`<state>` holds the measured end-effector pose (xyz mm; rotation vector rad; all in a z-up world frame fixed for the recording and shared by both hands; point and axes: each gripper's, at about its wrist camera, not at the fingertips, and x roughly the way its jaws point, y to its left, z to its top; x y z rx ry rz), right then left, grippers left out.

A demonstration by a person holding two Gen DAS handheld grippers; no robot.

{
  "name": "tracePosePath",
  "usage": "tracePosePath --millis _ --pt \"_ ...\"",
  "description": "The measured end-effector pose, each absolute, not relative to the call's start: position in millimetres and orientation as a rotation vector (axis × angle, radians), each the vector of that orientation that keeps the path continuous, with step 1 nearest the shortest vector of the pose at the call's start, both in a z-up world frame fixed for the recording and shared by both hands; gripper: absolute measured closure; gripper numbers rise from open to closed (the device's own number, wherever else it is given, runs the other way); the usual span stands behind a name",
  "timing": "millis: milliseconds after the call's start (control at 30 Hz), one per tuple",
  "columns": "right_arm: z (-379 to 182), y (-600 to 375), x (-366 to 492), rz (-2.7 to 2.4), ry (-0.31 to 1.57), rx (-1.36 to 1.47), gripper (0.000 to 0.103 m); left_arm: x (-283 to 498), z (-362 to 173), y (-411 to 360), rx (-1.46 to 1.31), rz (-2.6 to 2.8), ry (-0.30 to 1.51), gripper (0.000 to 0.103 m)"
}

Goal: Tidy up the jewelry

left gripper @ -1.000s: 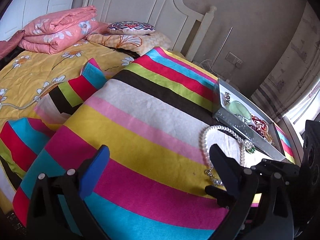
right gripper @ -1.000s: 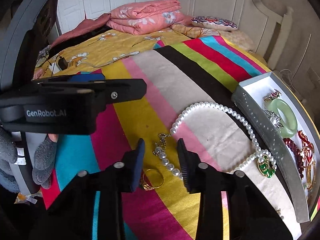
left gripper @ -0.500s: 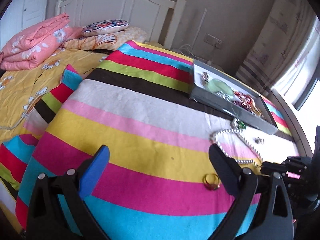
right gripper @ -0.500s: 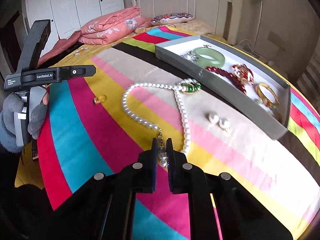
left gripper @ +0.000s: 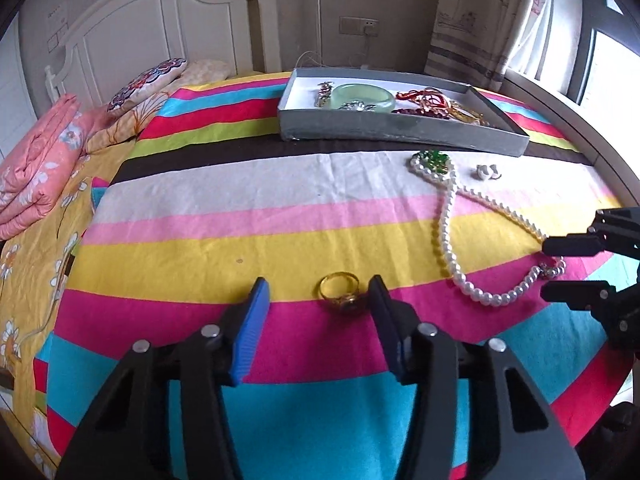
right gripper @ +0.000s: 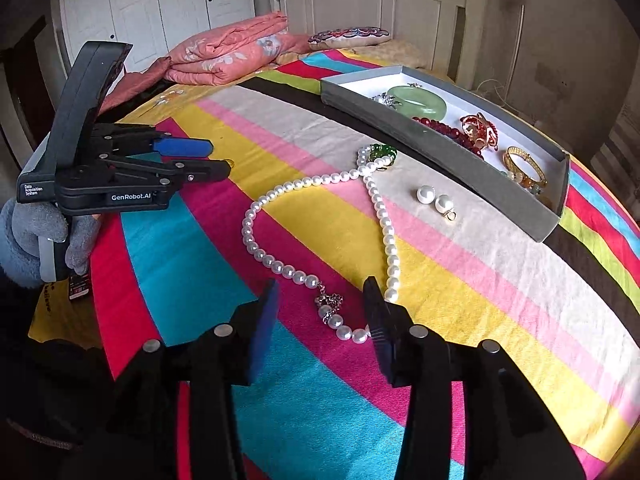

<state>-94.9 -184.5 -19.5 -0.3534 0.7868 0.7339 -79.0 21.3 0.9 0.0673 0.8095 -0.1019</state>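
Note:
A pearl necklace (right gripper: 316,188) lies looped on the striped cloth, its clasp end (right gripper: 330,304) between the open fingers of my right gripper (right gripper: 320,312); it also shows in the left wrist view (left gripper: 448,236). A gold ring (left gripper: 340,292) lies between the open fingers of my left gripper (left gripper: 318,312). Two pearl earrings (right gripper: 434,199) and a green brooch (right gripper: 382,152) lie near the grey jewelry tray (right gripper: 440,148), which holds a jade bangle (right gripper: 416,100), red beads and a gold bracelet. The left gripper shows in the right wrist view (right gripper: 220,158), the right gripper in the left wrist view (left gripper: 550,268).
The striped cloth (left gripper: 240,216) covers a round surface beside a bed with folded pink quilts (right gripper: 232,52) and a patterned pillow (left gripper: 148,84). A white headboard (left gripper: 160,32), wardrobe doors (right gripper: 160,8) and a window (left gripper: 612,60) surround it.
My right gripper has opened, letting go of the necklace's clasp end. My left gripper has closed partway and moved in so the gold ring lies between its fingers.

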Motion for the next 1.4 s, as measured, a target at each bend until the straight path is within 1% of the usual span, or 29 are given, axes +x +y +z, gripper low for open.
tracePosePath --millis 33,67,267,500,667,700,767,800,833,933,1000,1133,1200,1300,1400 --pt "-19 -183 -95 0.734 0.780 -0.357 0.061 -80 1 20 0.074 -0.108 0.801 0.076" --pt "-19 -183 -97 0.731 0.773 -0.358 0.061 -80 1 18 0.084 -0.103 0.795 0.082" --pt "-16 -183 -95 0.740 0.765 -0.350 0.061 -82 2 21 0.062 -0.111 0.787 0.083" --pt "-21 -175 -86 0.793 0.818 -0.394 0.061 -83 3 26 0.029 -0.105 0.781 0.083" --pt "-23 -179 -97 0.783 0.810 -0.420 0.061 -83 2 29 0.017 -0.114 0.784 0.083" --pt "-23 -182 -98 0.777 0.812 -0.413 0.062 -83 2 29 0.015 -0.115 0.783 0.083" --pt "-22 -186 -101 0.759 0.806 -0.410 0.071 -83 3 29 0.012 -0.116 0.779 0.083" --pt "-22 -187 -102 0.732 0.799 -0.409 0.090 -83 3 29 0.012 -0.116 0.777 0.083" --pt "-22 -187 -104 0.699 0.796 -0.407 0.097 -83 3 29 0.013 -0.115 0.775 0.083" --pt "-22 -182 -114 0.697 0.797 -0.407 0.099 -84 3 28 0.019 -0.111 0.771 0.083" --pt "-17 -183 -116 0.735 0.798 -0.327 0.099 -85 4 28 0.018 -0.109 0.768 0.083" --pt "9 -207 -102 0.848 0.767 0.009 0.100 -90 5 26 0.023 -0.116 0.766 0.083" --pt "29 -214 -98 0.882 0.730 0.101 0.099 -93 6 26 0.027 -0.116 0.764 0.083" --pt "60 -215 -98 0.885 0.652 0.101 0.099 -95 10 29 0.023 -0.109 0.754 0.083" --pt "78 -215 -98 0.871 0.610 0.091 0.099 -96 13 33 0.007 -0.103 0.744 0.083"
